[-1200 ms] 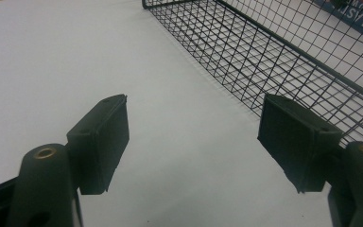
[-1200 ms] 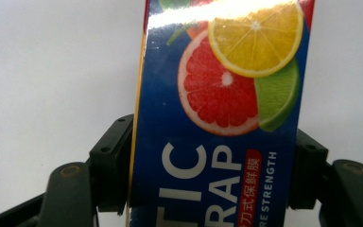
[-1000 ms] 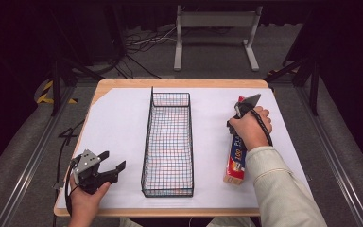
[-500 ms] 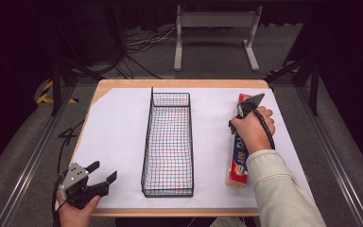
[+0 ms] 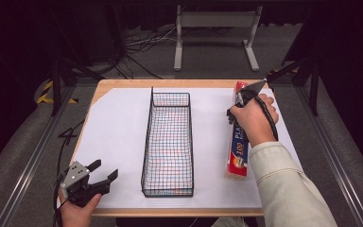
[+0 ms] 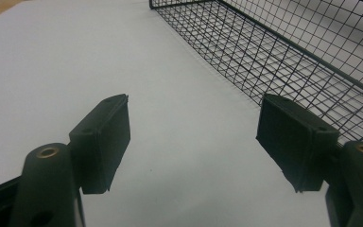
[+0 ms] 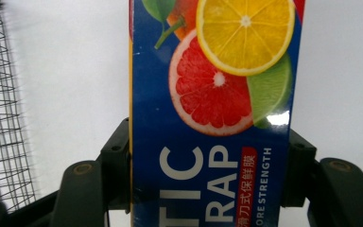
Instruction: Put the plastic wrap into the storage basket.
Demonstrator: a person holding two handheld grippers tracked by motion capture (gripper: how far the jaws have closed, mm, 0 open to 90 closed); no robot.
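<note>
Desk: we see a wooden desk (image 5: 123,85) covered by a white sheet, with a dark floor around it.
Basket: a long black wire-mesh basket (image 5: 168,142) stands in the middle of the desk, running from near the far edge to near the near edge.
Box: we find a long, narrow blue and red cardboard box of plastic wrap (image 5: 238,153), printed with citrus slices, near the right edge of the desk, lying parallel to the basket and apart from it.
Right gripper: the right gripper (image 5: 238,101), held in a hand with a pale sleeve, sits over the far half of the box; in the right gripper view its black pads press on both long sides of the box, so it is clamped on it.
Left gripper: the left gripper (image 5: 105,171) is at the near left corner of the desk, pointing toward the basket; in the left gripper view we see its jaws wide apart with only white sheet between them.
</note>
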